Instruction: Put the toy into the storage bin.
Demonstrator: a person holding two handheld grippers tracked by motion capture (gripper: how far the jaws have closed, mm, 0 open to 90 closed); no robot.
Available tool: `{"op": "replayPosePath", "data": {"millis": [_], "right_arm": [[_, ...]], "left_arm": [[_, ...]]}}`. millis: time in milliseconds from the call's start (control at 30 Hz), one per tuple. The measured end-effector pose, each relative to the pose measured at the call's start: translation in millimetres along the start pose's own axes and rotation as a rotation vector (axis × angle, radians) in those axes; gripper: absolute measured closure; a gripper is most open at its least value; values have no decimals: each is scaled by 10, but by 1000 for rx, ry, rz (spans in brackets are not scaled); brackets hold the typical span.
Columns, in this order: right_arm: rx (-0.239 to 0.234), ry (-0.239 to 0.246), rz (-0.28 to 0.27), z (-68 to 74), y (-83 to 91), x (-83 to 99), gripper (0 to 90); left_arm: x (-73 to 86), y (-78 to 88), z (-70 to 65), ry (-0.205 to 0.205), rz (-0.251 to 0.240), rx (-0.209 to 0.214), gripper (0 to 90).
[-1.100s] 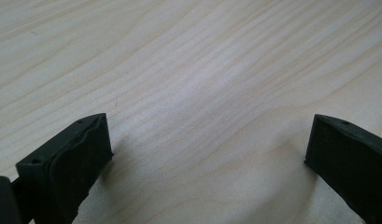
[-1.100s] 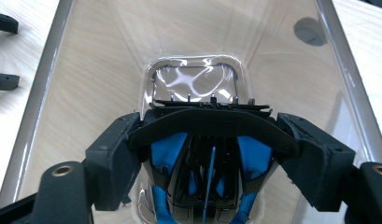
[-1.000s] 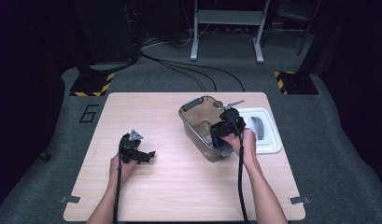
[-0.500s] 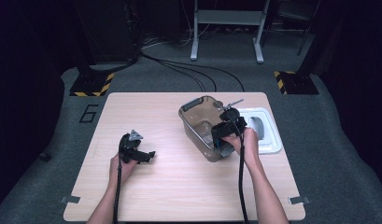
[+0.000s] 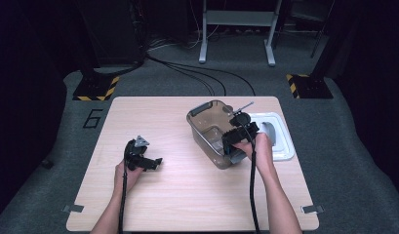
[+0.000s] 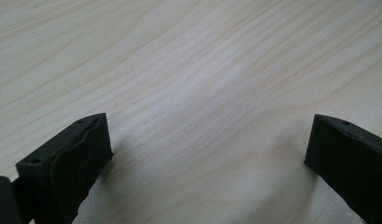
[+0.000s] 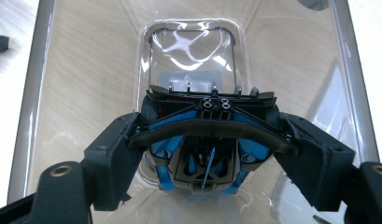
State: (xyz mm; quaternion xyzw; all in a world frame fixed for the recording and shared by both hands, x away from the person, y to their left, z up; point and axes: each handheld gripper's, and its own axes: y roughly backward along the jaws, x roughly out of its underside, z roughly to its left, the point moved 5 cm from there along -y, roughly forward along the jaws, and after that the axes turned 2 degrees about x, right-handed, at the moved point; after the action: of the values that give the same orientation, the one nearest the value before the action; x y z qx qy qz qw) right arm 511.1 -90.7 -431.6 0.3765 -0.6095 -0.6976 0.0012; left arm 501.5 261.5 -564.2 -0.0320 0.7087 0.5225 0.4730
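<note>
On the wooden table (image 5: 187, 195), the right gripper (image 5: 234, 141) reaches down into the smoky clear plastic bin (image 5: 203, 127) that stands right of the table's middle, and its two jaws are pinched on a black and blue toy race car (image 7: 209, 140). In the right gripper view the jaws press on the car's left and right sides, with the car's black rear wing (it bears the number 88) facing up across the gap. The car sits over the near end of the bin's floor; the bin's walls rise well clear of it on the left and right, and the far stretch of the floor lies bare beyond the wing. Just right of the bin, touching or nearly touching its long side, lies a white lid (image 5: 279, 139) near the table's right edge, leaving only a narrow strip of bare wood on that side. The left gripper (image 5: 147, 163) rests low over the table's left half, well apart from the bin, with its jaws spread wide and nothing between them; the left gripper view shows plain wood grain in the gap. Wide bare tabletop lies around it, toward the near edge, the left edge and the far left corner.
</note>
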Motion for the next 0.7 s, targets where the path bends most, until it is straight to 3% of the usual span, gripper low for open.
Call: {"op": "replayPosePath", "data": {"millis": [233,700], "right_arm": [[8,31,26,27,34,22,240],[-2,23,65,8,90,74,240]], "left_arm": [[0,0,-1,2,0,1,2],[0,0,-1,2,0,0,2]]}}
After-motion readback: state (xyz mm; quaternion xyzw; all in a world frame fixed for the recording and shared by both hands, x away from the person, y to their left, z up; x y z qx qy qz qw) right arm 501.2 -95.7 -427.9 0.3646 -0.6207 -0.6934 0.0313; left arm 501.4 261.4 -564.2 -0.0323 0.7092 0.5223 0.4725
